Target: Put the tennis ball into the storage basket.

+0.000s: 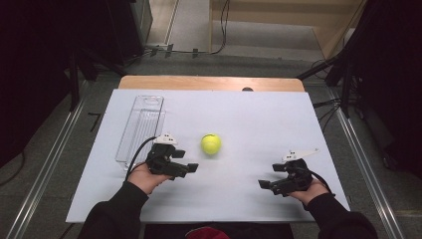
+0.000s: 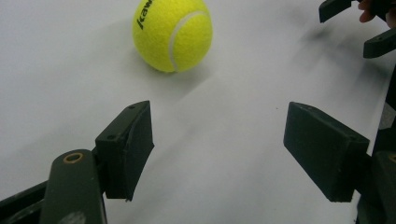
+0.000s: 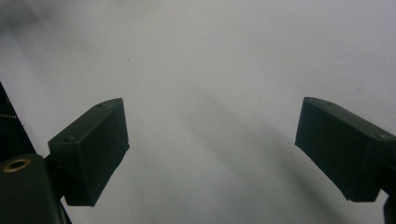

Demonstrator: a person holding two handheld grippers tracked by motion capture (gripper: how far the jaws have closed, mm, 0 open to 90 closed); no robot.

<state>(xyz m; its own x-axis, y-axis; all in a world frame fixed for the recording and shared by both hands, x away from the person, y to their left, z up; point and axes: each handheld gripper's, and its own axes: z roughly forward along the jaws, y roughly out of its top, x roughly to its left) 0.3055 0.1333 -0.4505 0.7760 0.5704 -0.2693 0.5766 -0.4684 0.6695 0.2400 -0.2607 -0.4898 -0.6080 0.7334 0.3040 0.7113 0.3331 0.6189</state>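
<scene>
White table sheet (image 1: 259,124), dark room around it. Left gripper (image 2: 219,154): jaws spread apart, nothing between them; tennis ball (image 2: 172,33) sits on the sheet ahead of the jaws, nearer the left one, not touching. Right gripper (image 3: 210,149): jaws wide apart, bare sheet between. Clear tray (image 1: 142,127) lies beyond the left gripper.

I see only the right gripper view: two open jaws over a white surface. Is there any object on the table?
Observer: Yes, a yellow ball lies near the middle of the table.
Operator: Which gripper is closer to it?
Observer: The left gripper; the ball is ahead of its open jaws, untouched.
Operator: Is anything else there?
Observer: A clear tray lies along the table's left side.
</scene>
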